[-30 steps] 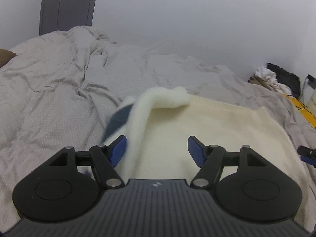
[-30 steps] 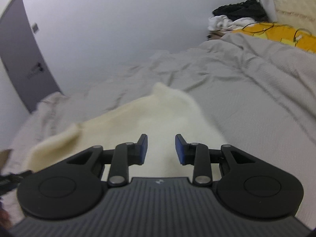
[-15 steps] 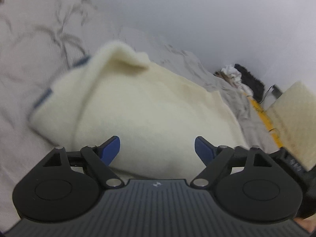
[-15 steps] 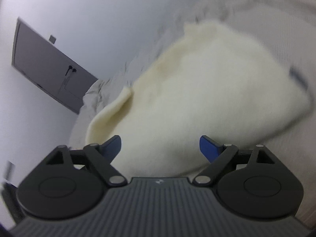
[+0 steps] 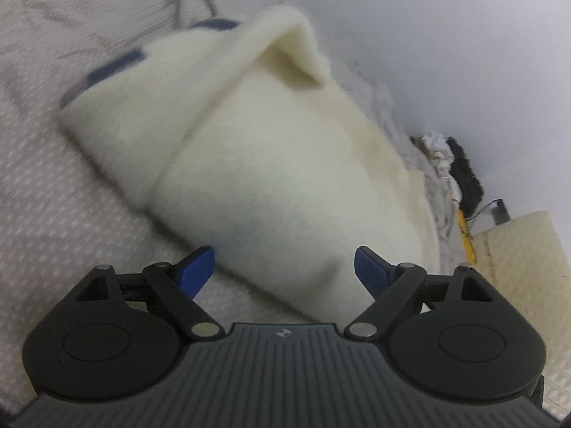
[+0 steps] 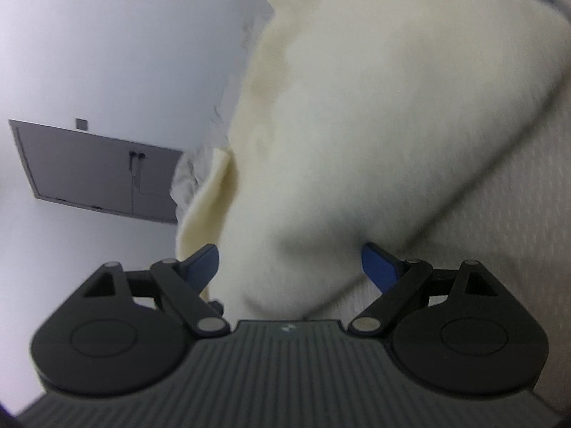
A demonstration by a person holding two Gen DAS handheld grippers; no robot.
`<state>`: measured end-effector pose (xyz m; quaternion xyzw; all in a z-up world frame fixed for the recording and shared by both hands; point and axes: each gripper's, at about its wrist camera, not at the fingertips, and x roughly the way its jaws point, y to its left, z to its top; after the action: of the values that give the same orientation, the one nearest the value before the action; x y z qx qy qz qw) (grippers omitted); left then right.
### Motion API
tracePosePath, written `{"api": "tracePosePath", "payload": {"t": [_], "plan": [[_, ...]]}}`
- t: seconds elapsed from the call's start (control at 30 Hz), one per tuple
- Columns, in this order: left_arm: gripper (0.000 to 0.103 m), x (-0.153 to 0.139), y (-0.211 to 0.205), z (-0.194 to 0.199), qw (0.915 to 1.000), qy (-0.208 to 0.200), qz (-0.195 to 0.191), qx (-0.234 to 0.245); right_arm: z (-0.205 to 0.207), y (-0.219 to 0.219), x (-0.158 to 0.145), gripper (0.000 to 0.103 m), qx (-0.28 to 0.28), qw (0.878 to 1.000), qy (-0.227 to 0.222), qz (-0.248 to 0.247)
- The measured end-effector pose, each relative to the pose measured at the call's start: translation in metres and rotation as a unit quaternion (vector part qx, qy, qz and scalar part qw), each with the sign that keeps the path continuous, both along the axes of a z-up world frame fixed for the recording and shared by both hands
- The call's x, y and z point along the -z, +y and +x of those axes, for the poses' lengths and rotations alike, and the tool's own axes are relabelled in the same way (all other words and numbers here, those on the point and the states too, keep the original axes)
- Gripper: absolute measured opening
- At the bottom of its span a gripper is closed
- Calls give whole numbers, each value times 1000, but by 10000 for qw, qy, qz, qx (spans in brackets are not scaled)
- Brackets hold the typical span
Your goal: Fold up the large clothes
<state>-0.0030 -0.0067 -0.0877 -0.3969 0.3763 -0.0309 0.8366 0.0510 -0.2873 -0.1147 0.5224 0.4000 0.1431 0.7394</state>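
A cream fleece garment [image 5: 271,164] with navy trim [image 5: 114,67] lies folded over on the grey bedcover [image 5: 53,214]. My left gripper [image 5: 283,267] is open, its blue fingertips [image 5: 198,265] spread just short of the garment's near edge. In the right wrist view the same garment [image 6: 357,125] fills the middle. My right gripper [image 6: 291,265] is open, and the garment's near end lies between its fingers [image 6: 380,267]. Both views are tilted and blurred.
A pile of white and black clothes [image 5: 449,164] and a yellow item [image 5: 465,235] sit at the bed's far right by the wall. A cream textured surface [image 5: 517,260] is at the right. A grey door [image 6: 96,174] shows in the right wrist view.
Both grippers have opened wide and let go of the garment, which has dropped folded onto the bed. Both cameras have tilted and moved in low towards it.
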Motion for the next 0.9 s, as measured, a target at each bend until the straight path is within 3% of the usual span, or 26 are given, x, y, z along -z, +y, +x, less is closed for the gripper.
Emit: {"api": "tracePosePath", "payload": {"t": [0.13, 0.43, 0.53, 0.77, 0.9], "plan": [[89, 9, 9, 1, 9993, 171, -151, -305, 0, 5, 16, 89, 77, 9992, 363, 151], [88, 21, 40, -2, 9925, 137, -780, -930, 0, -18, 23, 84, 1212, 9919, 381, 67], [88, 18, 50, -6, 9896, 21, -786, -1206, -3, -22, 22, 84, 1438, 9888, 363, 161], [88, 19, 58, -3, 9889, 67, -825, -1230, -3, -31, 25, 80, 1406, 9895, 332, -14], [88, 24, 58, 2, 9844, 127, -991, -1448, -5, -39, 23, 80, 1620, 9859, 358, -231]]}}
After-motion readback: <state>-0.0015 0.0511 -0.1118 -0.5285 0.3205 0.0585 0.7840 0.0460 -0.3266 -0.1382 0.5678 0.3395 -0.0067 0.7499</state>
